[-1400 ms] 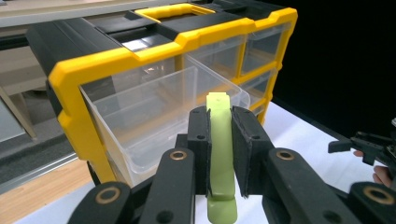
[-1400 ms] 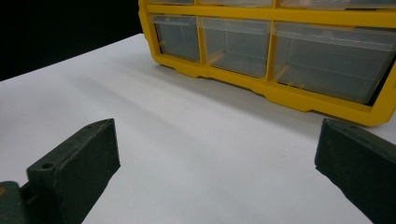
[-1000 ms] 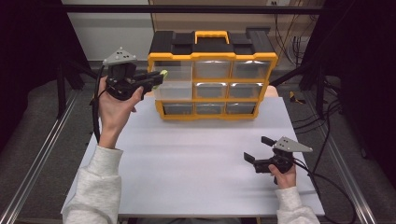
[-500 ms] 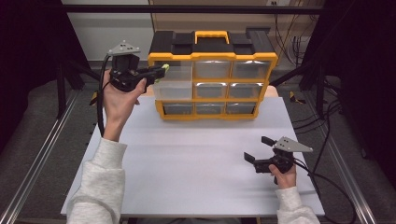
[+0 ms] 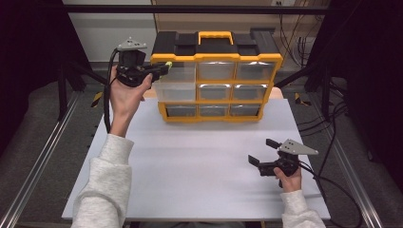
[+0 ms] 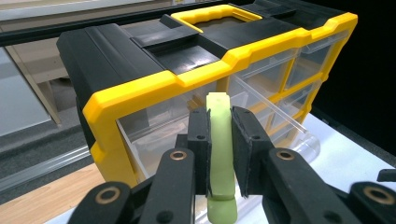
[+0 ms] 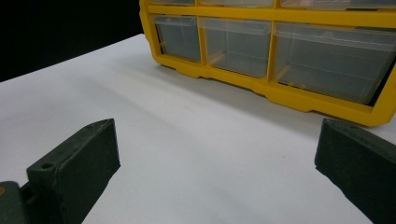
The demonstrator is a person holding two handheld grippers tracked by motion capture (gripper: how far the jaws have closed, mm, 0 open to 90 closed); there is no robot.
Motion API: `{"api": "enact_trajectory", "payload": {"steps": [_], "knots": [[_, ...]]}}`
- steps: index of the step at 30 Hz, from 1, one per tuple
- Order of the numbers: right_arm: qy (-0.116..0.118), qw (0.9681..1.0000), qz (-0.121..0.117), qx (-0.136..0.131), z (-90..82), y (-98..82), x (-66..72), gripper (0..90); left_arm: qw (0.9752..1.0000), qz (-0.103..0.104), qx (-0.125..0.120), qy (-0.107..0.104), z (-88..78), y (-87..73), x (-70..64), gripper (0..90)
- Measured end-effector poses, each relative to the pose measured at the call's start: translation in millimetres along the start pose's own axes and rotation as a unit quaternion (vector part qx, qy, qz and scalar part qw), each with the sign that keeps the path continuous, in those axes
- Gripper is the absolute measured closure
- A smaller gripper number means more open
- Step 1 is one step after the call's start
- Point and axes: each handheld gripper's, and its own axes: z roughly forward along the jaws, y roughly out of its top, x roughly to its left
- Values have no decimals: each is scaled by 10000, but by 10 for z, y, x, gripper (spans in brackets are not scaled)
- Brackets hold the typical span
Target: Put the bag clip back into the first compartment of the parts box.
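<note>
Two tools show: upper left of the high view, the left tool [image 5: 159, 71] is clamped on a pale green bar [image 6: 220, 144] beside the yellow drawer organizer [image 5: 216, 78]'s pulled-out drawer [image 5: 176, 90]; lower right, the right tool [image 5: 261, 151] rests apart on the white counter [image 5: 190, 161].

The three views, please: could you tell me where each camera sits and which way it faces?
High view: above the table, looking down; both sleeved forearms, left gripper, right gripper.
Left gripper view: along jaws clamping a green piece at the organizer's open drawer.
Right gripper view: low over the table, jaws open.
All share the organizer.
</note>
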Motion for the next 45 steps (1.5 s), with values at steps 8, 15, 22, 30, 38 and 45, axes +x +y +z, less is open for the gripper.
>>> {"api": "enact_trajectory", "payload": {"steps": [8,15,22,30,38,45], "knots": [[4,10000,-2,-3,0,0,0,5,10000,-3,55,64,66,22,21,775],[4,10000,-7,3,0,-1,0,5,10000,-13,55,26,126,2,67,775],[5,10000,0,-2,-2,1,0,5,9999,9,148,55,203,-47,77,775],[5,10000,-4,3,0,-1,0,5,9996,125,241,0,225,-100,66,775],[3,10000,-7,5,0,-1,0,5,9989,296,372,48,235,-129,29,775],[5,10000,-4,5,-1,-1,1,5,9981,343,513,25,287,-148,21,773]]}}
